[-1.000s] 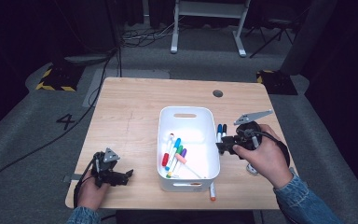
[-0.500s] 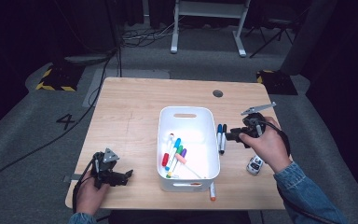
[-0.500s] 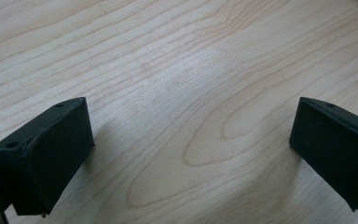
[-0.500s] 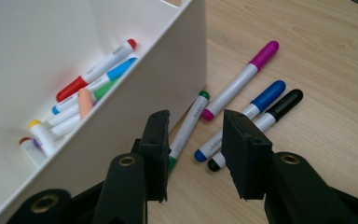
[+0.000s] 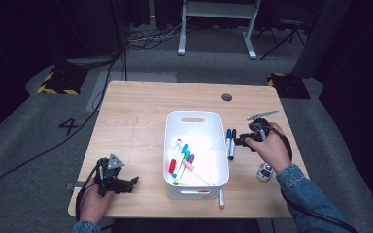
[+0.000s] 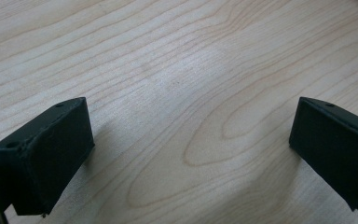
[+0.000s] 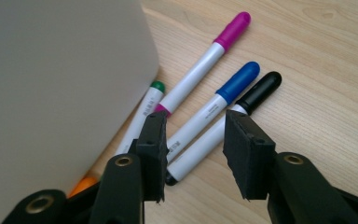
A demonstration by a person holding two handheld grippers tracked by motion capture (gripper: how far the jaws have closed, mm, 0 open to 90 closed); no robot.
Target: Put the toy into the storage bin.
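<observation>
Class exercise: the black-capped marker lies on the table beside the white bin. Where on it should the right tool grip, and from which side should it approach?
Grip the black-capped marker on its white barrel, coming down from above, jaws across its width. It lies flat, with the blue-capped marker close alongside, so one jaw probably must slip into that narrow gap. The right tool is open over both barrels.

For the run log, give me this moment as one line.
right tongs: open over blue marker, black marker | left tongs: open, idle | bin: holds markers

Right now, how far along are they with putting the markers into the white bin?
Partway, it seems. Several markers already lie in the bin. The right gripper is open over the black-capped marker, beside the blue one. Magenta, green and orange-tipped markers remain on the table. The left gripper is open, holding nothing.
</observation>
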